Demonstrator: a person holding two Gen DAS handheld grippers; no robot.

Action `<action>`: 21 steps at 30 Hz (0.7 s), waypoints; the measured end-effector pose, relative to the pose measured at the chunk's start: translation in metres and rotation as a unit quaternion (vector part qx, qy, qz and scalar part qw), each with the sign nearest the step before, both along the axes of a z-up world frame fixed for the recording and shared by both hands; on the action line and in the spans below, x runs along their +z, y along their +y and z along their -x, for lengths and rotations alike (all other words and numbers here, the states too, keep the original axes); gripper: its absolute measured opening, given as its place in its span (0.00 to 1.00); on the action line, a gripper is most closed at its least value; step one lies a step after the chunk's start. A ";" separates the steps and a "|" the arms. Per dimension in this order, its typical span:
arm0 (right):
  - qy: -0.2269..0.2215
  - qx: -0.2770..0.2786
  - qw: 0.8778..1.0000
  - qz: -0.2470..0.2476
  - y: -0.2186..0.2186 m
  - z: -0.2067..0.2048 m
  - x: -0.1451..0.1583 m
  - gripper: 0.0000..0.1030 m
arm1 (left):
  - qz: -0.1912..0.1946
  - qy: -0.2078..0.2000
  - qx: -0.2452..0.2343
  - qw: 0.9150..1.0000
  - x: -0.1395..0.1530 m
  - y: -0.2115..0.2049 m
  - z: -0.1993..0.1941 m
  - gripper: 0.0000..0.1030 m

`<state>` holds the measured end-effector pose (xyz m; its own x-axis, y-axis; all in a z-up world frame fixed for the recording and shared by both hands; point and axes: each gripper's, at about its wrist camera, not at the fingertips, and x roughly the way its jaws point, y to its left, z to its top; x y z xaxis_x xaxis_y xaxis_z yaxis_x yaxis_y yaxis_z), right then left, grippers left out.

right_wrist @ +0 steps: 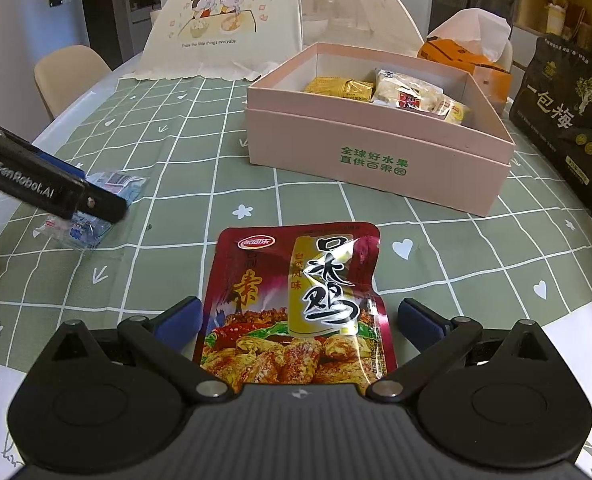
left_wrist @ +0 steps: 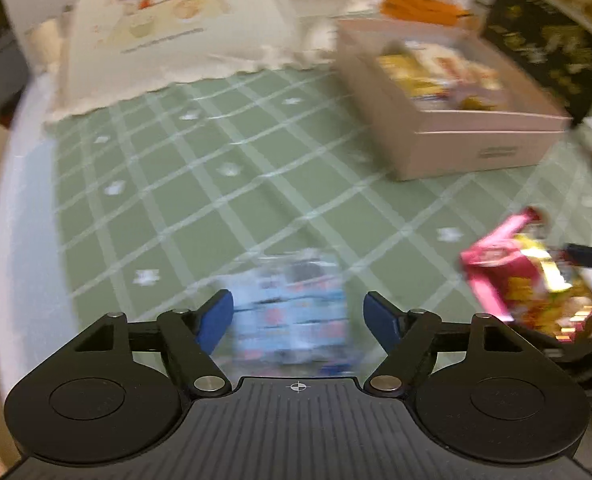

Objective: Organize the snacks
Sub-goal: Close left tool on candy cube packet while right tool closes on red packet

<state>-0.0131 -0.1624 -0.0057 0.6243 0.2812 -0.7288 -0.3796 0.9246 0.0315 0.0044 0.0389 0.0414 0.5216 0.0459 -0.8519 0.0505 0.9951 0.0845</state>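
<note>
In front of the pink box point(right_wrist: 380, 160), each wide-open gripper straddles 1 unheld snack for pickup: left gripper point(left_wrist: 298, 316) blue packet point(left_wrist: 296, 316), right gripper point(right_wrist: 298, 320) red pouch point(right_wrist: 296, 300)

The left gripper point(left_wrist: 298, 316) tilts steeply downward over the near left part of the table, its two blue-padded fingers point(left_wrist: 216, 318) spread wide apart and pressing on nothing. The right gripper point(right_wrist: 298, 320) sits to its right, at the near edge, also angled down, with its blue fingers point(right_wrist: 180, 320) spread just as wide and their pads clear of any contact. From the right wrist view, the left gripper's black linkage and a blue fingertip reach in from the left edge, low over the table.
</note>
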 end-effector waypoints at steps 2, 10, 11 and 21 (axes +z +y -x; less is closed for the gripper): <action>-0.002 0.000 1.000 -0.001 0.000 0.001 0.000 1.00 | 0.007 0.015 0.020 1.000 -0.004 0.012 -0.002 0.80; -0.006 0.000 1.000 -0.002 0.000 0.002 0.000 1.00 | 0.032 0.022 0.038 0.999 -0.012 0.016 -0.008 0.84; -0.006 -0.001 1.000 -0.002 0.000 0.002 0.000 1.00 | 0.033 0.022 0.037 0.999 -0.013 0.015 -0.008 0.87; 0.041 0.030 0.999 -0.007 -0.006 -0.010 0.008 0.99 | 0.067 0.032 0.008 0.997 -0.005 0.002 0.009 0.67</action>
